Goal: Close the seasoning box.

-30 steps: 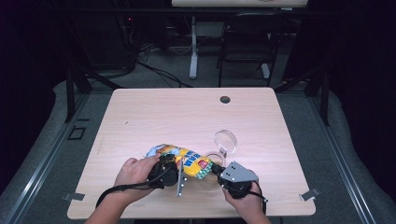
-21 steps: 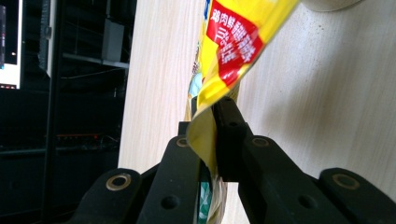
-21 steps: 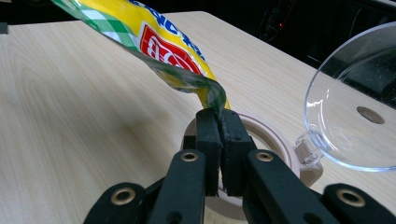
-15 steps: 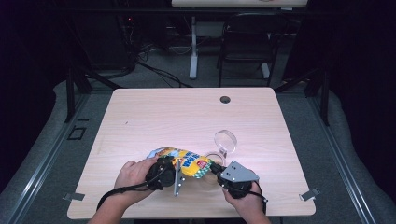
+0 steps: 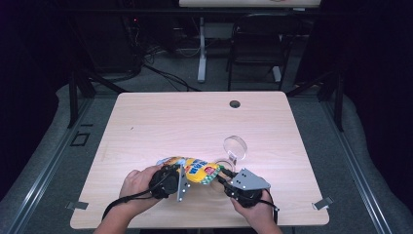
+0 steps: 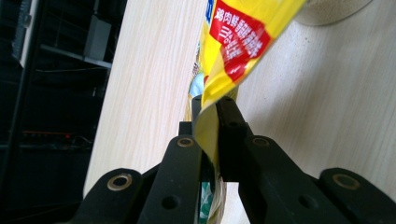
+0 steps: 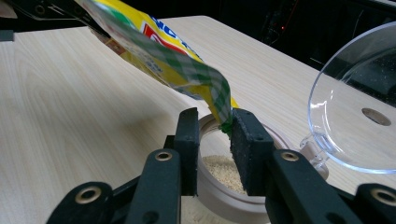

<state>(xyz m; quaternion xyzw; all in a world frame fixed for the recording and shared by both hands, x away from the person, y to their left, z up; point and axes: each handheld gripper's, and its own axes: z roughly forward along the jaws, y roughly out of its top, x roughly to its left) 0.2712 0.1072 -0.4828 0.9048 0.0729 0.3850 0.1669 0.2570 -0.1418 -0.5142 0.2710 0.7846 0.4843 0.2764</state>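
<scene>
High view first: we see a pale wooden table (image 5: 160, 122) with 2 forearms coming in from the bottom edge, each hand holding a black gripper. Between them, near the front edge, a yellow snack packet (image 5: 192, 168) with red and blue print is stretched out. Our left gripper (image 5: 181, 178) holds the packet's left end, and our right gripper (image 5: 220, 174) sits at its right end. Just behind the right gripper is a small round container (image 5: 223, 165) with its clear hinged lid (image 5: 235, 146) standing open.

Left gripper view: we see the 2 black jaws pressed together on a yellow fold of the packet (image 6: 233, 51), which rises away from them with a red panel of printed characters. The table's wood grain runs behind.

Right gripper view: we see the jaws apart, having just been opening. The packet's green checked corner (image 7: 212, 93) hangs between them and lies against the right-hand pad, with a gap to the left-hand pad. Directly beneath is the white container (image 7: 224, 193), holding pale, fine grains, and the clear lid (image 7: 355, 112) stands tilted to the right.
</scene>
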